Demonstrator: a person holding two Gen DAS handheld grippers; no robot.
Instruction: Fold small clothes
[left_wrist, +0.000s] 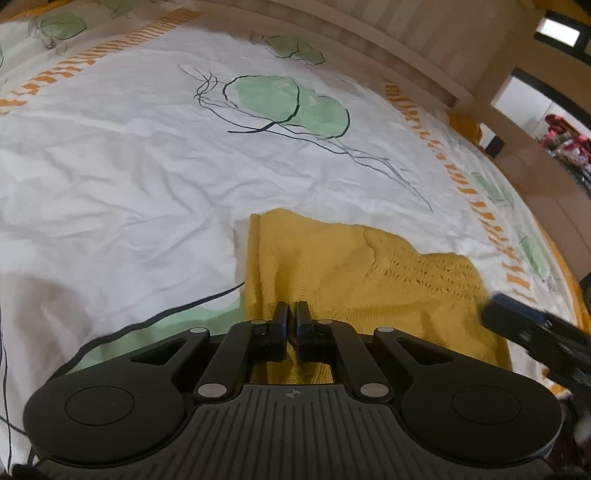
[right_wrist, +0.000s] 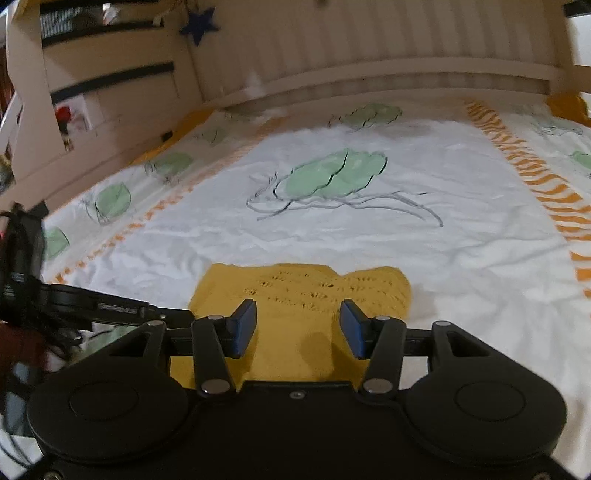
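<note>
A yellow knitted garment (left_wrist: 354, 266) lies folded on the white bedspread (left_wrist: 122, 177). My left gripper (left_wrist: 291, 314) has its jaws closed together on the near edge of the garment. In the right wrist view the same yellow garment (right_wrist: 306, 291) lies just ahead. My right gripper (right_wrist: 297, 325) is open, its blue pads (right_wrist: 243, 325) spread apart above the garment's near part, holding nothing. The right gripper also shows at the right edge of the left wrist view (left_wrist: 524, 325). The left gripper's body shows at the left of the right wrist view (right_wrist: 110, 306).
The bedspread has green leaf prints (left_wrist: 288, 103) and orange striped borders (right_wrist: 535, 173). A pale wooden headboard (right_wrist: 369, 55) runs along the far side. Wooden furniture with shelves (right_wrist: 103, 81) stands at the far left in the right wrist view.
</note>
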